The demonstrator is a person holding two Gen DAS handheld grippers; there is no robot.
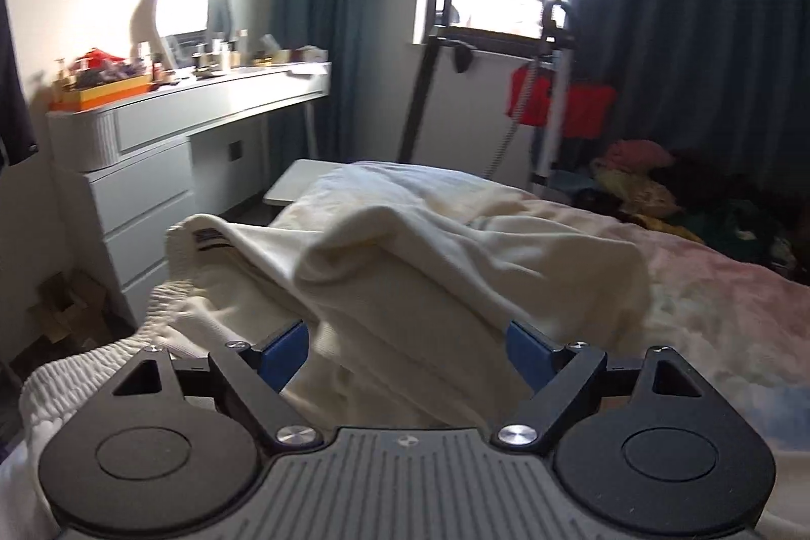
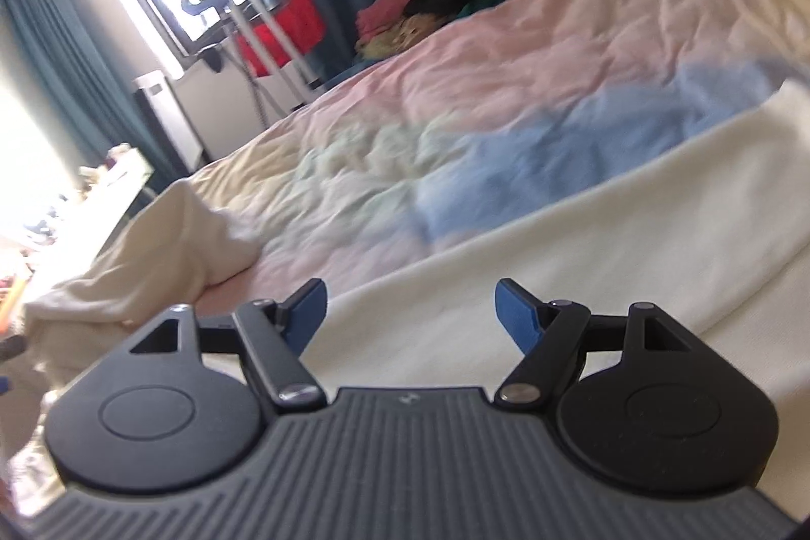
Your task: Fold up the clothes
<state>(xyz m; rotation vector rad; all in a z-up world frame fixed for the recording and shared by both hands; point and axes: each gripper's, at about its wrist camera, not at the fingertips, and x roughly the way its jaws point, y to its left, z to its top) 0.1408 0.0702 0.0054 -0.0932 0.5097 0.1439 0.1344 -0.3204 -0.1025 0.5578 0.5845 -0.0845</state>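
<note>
- Left gripper [image 1: 407, 350]: jaws spread wide, cream garment [image 1: 405, 266] bunched between them, unclamped; dresser [image 1: 152, 165] visible here only.
- Right gripper [image 2: 410, 312]: wide apart, empty, over the garment's flat edge; bare bedspread [image 2: 455, 125] beyond.

Left gripper [image 1: 407, 345] and right gripper [image 2: 410, 312]: blue fingertip pads, black linkage arms, silver pivot screws, ribbed grey housing.

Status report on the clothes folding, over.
Left gripper open, cream fabric bunched between its fingers. Right gripper open, above the flat part. Cream garment rumpled on the bed, unfolded. No obstruction seen.
</note>
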